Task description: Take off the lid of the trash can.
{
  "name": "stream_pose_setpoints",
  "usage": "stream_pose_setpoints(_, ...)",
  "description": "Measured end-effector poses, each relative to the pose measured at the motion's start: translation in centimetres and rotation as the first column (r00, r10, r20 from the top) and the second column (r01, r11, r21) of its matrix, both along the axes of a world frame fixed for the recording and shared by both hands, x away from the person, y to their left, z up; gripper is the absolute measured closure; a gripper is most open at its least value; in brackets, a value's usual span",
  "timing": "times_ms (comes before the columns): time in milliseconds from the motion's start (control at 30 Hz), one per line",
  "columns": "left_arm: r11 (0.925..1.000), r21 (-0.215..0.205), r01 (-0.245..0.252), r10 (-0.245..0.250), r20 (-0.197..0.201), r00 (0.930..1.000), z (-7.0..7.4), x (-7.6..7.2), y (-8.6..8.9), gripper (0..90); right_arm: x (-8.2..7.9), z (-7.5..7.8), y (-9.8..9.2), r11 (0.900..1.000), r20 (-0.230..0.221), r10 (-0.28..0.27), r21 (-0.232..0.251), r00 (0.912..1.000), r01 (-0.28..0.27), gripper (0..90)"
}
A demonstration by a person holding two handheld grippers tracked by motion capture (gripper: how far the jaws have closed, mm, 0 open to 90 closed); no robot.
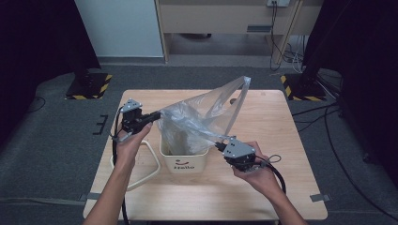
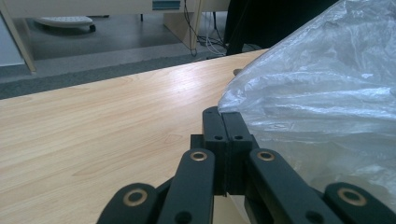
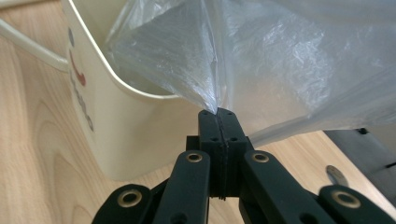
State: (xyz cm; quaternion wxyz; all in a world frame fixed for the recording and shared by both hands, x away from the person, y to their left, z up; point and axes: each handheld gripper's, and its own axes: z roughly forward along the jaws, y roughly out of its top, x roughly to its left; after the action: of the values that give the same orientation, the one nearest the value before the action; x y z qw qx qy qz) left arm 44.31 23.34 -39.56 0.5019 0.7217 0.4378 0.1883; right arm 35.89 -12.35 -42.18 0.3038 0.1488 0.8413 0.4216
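Observation:
A clear plastic bag (image 1: 197, 112) hangs partly inside a cream bin (image 1: 183, 164) marked "Hello" at the middle of the table. My left gripper (image 1: 157, 115) is shut on the bag's left edge, level with the bin's rim. In the left gripper view the closed jaws (image 2: 227, 114) meet the bag (image 2: 327, 93) at their tips. My right gripper (image 1: 219, 144) is shut on the bag's right edge beside the bin. In the right gripper view it (image 3: 217, 114) pinches the film (image 3: 289, 60) just over the bin's rim (image 3: 116, 130). One bag handle sticks up behind.
The wooden table (image 1: 281, 140) has bare surface right of and behind the bin. A cream loop handle (image 1: 150, 164) lies on the table left of the bin. Striped stand bases (image 1: 89, 84) (image 1: 305, 86) sit on the floor behind the table, with cables at the right.

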Motion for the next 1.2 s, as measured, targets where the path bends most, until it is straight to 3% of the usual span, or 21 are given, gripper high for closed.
stream_pose_setpoints(133, 0.9998, 0.018, -0.010, 0.010, 0.019, 0.9998, -0.2, 0.1, 0.2, 89.9, 0.1, 0.1, -0.2, 0.999, -0.037, 0.009, 0.037, 0.9993, -0.008, 90.0)
stream_pose_setpoints(200, 0.9999, 0.010, -0.013, 0.013, 0.009, 0.9999, -0.3, 0.0, 0.2, 89.9, 0.1, 0.2, -0.3, 0.998, -0.063, 0.014, 0.056, 0.9979, -0.011, 90.0)
stream_pose_setpoints(500, 0.9995, 0.016, -0.026, 0.026, 0.000, 0.9997, -1.4, -0.2, 0.6, 89.8, 0.0, 0.3, -0.4, 0.993, -0.173, 0.051, 0.114, 0.9836, -0.031, 90.0)
stream_pose_setpoints(967, 0.9988, 0.043, -0.024, 0.025, -0.029, 0.9993, -3.4, -0.5, 0.4, 89.7, -0.1, -0.4, 0.2, 0.992, -0.233, 0.093, 0.105, 0.9681, -0.070, 90.0)
stream_pose_setpoints(1200, 0.9991, 0.037, -0.022, 0.023, -0.029, 0.9993, -4.0, -0.8, -0.1, 89.3, -0.2, -0.7, 0.8, 0.993, -0.247, 0.097, 0.092, 0.9640, -0.077, 90.0)
